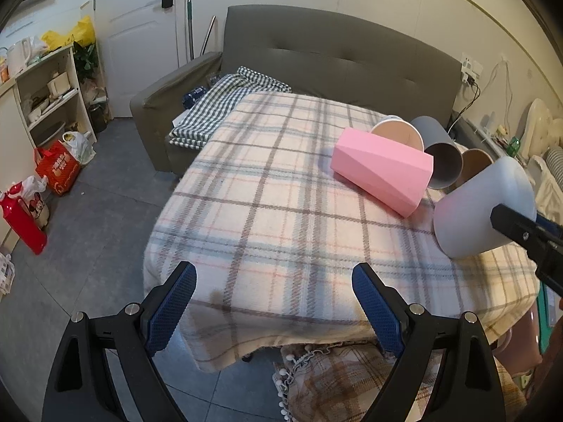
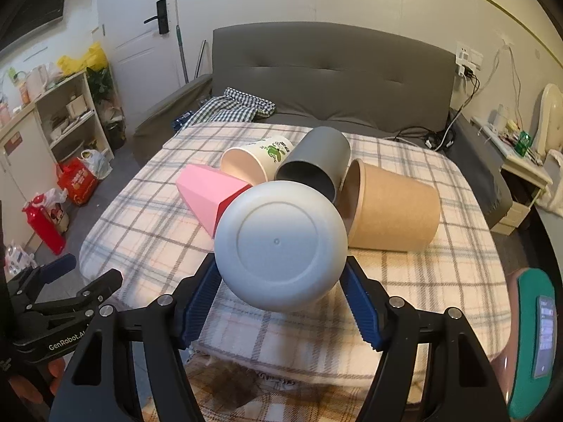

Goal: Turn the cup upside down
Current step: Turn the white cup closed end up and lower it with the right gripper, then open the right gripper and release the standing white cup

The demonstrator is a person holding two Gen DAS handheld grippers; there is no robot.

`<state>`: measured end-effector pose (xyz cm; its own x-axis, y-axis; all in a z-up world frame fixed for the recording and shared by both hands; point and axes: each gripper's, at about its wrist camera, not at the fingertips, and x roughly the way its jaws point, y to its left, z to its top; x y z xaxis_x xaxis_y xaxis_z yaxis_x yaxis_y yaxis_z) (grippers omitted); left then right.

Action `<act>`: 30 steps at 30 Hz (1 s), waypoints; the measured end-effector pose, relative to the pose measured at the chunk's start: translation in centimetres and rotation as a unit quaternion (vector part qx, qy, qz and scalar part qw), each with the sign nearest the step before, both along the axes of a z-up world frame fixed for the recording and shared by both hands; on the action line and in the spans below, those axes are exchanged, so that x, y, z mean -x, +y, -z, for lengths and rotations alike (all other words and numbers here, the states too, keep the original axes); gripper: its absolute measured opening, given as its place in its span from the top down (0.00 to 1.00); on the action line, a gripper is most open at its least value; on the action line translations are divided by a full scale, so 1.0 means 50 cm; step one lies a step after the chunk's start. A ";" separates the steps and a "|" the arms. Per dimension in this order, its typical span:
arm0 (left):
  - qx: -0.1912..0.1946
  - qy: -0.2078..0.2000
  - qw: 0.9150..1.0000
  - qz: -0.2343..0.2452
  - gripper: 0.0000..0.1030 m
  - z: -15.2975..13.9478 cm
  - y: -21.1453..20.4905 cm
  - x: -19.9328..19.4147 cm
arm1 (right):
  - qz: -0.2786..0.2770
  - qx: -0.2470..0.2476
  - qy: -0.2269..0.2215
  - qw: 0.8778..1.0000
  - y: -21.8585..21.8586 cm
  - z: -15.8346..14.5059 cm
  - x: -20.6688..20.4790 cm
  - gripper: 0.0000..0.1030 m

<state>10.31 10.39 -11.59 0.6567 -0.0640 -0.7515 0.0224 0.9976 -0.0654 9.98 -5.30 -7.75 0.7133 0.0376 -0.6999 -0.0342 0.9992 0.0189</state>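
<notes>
Over the plaid-covered surface: smooth white plastic cup, tilted, base toward the right camera.
Right gripper: fingers clamp the cup's sides.
Left gripper: fingers wide, nothing between them.
Handling: probably light, stiff, slippery; hold mid-wall.

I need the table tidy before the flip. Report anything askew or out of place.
All the cups are tipped over: the faceted pink plastic cup, printed white paper cup, dark grey cup and brown kraft paper cup lie on their sides, bunched together. The pale grey plastic cup sits tilted between the right gripper fingers.
</notes>
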 end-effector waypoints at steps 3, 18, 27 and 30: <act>0.001 0.002 1.000 -0.001 0.10 0.003 -0.001 -0.004 | -0.003 0.001 0.000 1.000 -0.001 0.002 -0.008 0.34; -0.005 0.016 1.000 0.001 0.10 0.025 -0.013 -0.016 | -0.011 -0.016 -0.015 1.000 -0.010 0.006 -0.047 0.34; -0.005 0.007 1.000 -0.001 0.10 0.000 -0.023 -0.006 | -0.016 -0.024 -0.009 1.000 -0.019 0.018 -0.029 0.34; -0.009 -0.002 1.000 0.000 0.10 -0.021 -0.030 0.004 | -0.017 -0.021 -0.007 1.000 -0.019 0.017 -0.027 0.34</act>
<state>10.13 8.90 -10.54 0.6597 -0.0501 -0.7498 0.0224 0.9986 -0.0470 11.35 -6.28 -8.61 0.7204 0.0917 -0.6875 -0.0694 0.9958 0.0601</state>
